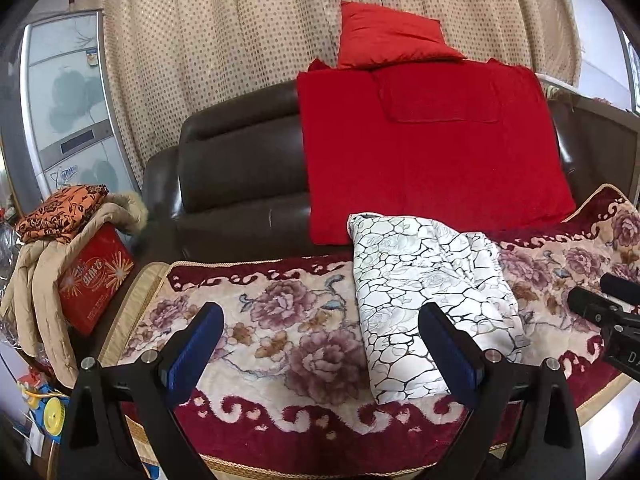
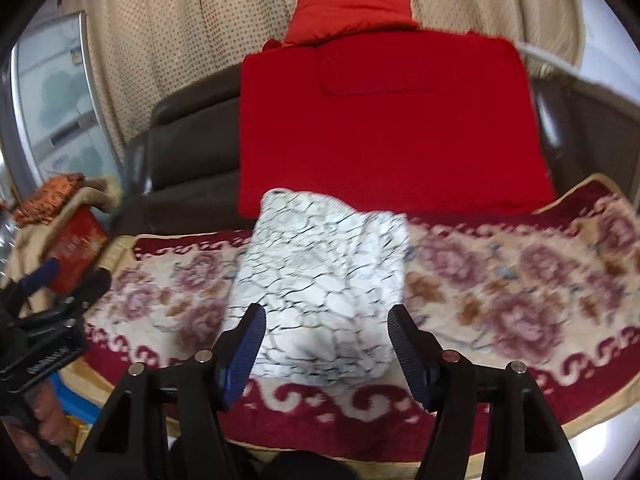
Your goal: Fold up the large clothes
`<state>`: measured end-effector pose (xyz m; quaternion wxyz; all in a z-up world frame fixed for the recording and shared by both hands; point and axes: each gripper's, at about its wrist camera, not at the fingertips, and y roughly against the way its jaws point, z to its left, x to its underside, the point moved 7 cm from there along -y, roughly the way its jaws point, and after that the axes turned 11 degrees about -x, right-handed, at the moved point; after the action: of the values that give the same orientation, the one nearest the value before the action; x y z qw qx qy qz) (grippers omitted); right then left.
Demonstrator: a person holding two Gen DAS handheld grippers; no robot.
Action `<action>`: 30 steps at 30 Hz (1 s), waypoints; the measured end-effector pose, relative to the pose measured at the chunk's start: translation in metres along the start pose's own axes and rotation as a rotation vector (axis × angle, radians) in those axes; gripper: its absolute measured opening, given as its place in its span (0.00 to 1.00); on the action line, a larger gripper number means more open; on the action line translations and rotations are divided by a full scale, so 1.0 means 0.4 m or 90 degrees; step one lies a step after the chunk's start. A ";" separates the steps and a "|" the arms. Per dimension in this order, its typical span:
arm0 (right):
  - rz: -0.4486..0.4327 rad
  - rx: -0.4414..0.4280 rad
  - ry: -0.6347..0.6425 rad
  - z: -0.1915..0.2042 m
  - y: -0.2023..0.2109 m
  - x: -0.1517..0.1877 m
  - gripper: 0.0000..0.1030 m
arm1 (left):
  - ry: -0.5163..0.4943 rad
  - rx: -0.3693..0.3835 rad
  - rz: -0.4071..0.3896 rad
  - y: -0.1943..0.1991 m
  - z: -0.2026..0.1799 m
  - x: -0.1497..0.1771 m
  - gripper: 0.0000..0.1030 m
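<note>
White crackle-print garment (image 1: pixel 424 300) lies folded into a compact bundle on the floral blanket (image 1: pixel 256 336) over the sofa seat, in front of the red cushion (image 1: pixel 432 152); fold looks finished, so the step in hand is likely release and withdrawal. Next move probably calls for setting the bundle aside or fetching another piece (tan coat (image 1: pixel 44 264) heaped at left?). Left gripper (image 1: pixel 320 344) released, wide, holding nothing; right gripper (image 2: pixel 326 340) spread above the bundle's near edge, pads clear of cloth.

This is a home living room. A dark brown leather sofa (image 1: pixel 240 168) fills the middle of the frame under a flowered plush cover (image 1: pixel 280 336), backed by dotted beige curtains (image 1: pixel 224 48). At left stand a glass-fronted refrigerator (image 1: pixel 68 108) and a red gift box (image 1: pixel 94 280) piled with a padded coat (image 1: pixel 36 280).
</note>
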<state>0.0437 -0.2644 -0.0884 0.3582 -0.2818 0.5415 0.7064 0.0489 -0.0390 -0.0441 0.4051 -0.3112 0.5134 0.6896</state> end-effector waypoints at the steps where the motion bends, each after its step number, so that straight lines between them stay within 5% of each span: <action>1: -0.006 0.007 0.006 0.002 0.010 -0.004 0.65 | -0.002 0.000 -0.003 0.004 -0.002 -0.002 0.95; 17: -0.047 0.041 0.036 0.006 0.084 -0.026 0.66 | -0.008 0.001 -0.017 0.053 -0.030 -0.017 0.95; 30: -0.029 0.010 0.028 0.027 0.072 -0.007 0.66 | 0.011 -0.031 -0.018 0.059 0.010 -0.011 0.95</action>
<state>0.0218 -0.2590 -0.0672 0.3642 -0.3067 0.5481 0.6877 0.0302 -0.0395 -0.0286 0.4025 -0.3344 0.4953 0.6935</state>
